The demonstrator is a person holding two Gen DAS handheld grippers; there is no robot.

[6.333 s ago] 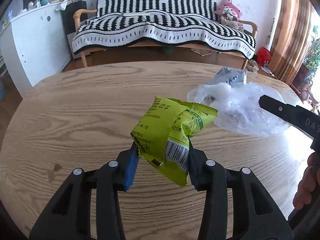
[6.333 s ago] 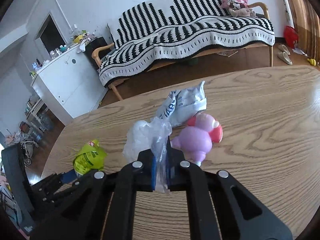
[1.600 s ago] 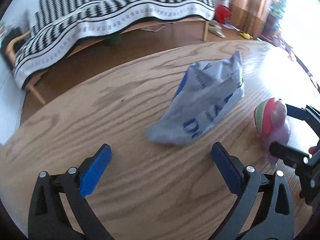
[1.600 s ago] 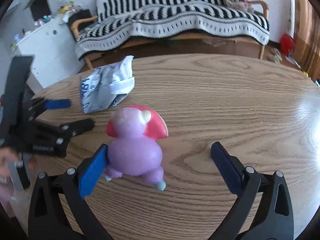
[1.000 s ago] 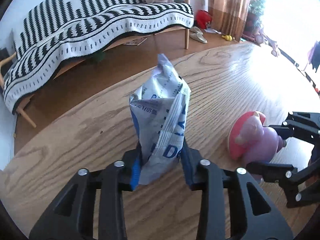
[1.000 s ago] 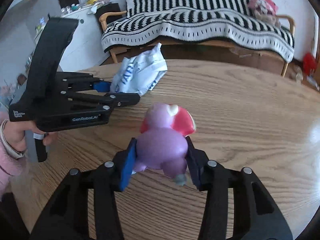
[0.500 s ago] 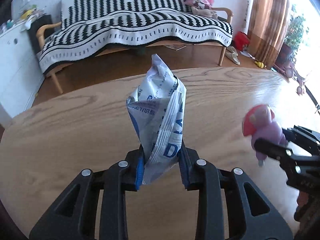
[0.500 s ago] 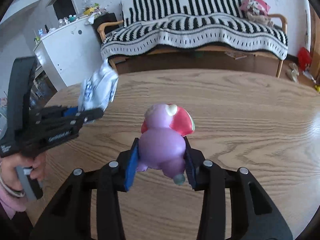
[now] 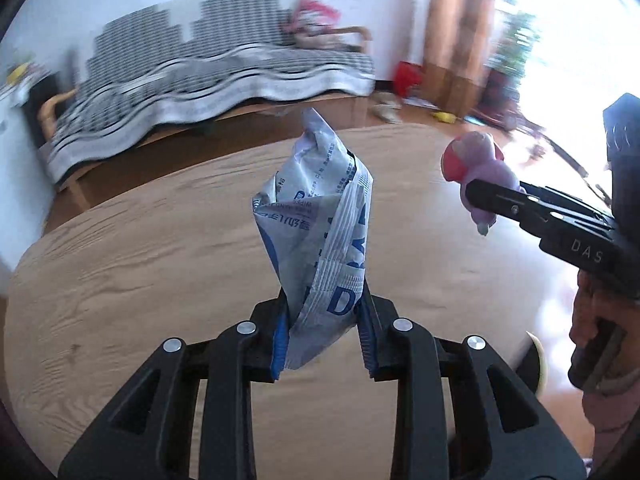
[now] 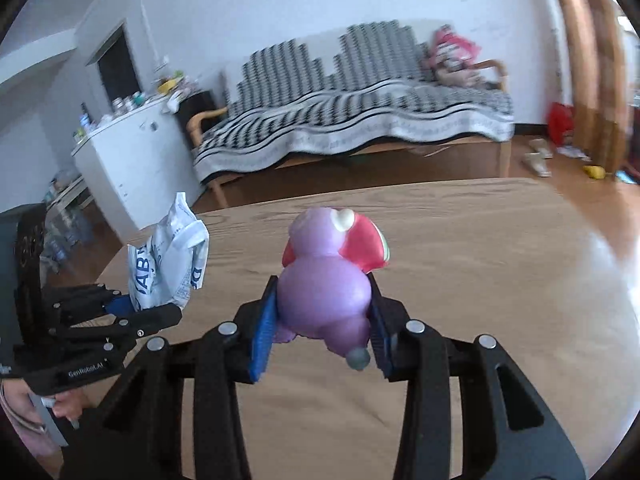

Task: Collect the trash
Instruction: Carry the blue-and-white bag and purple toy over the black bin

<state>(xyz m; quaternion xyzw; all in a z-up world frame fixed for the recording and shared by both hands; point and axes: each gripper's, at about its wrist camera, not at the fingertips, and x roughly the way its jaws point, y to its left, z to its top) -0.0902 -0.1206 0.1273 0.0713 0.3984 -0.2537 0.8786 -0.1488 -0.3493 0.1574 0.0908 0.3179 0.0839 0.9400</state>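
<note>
My left gripper [image 9: 323,334] is shut on a crumpled white-and-blue wipes packet [image 9: 320,240] and holds it upright above the wooden table [image 9: 140,264]. The packet also shows in the right wrist view [image 10: 168,268], at the left. My right gripper [image 10: 322,334] is shut on a purple toy figure with a red-and-pink cap [image 10: 328,276], lifted off the table. The toy also shows at the right of the left wrist view [image 9: 476,172], held in the right gripper.
The oval wooden table [image 10: 500,280] lies below both grippers. Behind it stand a sofa with a black-and-white striped blanket [image 10: 360,116] and a white cabinet [image 10: 132,160] at the left. A brown curtain [image 9: 456,28] hangs at the right.
Both grippers have risen and swung with their loads; the background is blurred with motion. The right gripper with the toy now sits higher and nearer in the left wrist view.
</note>
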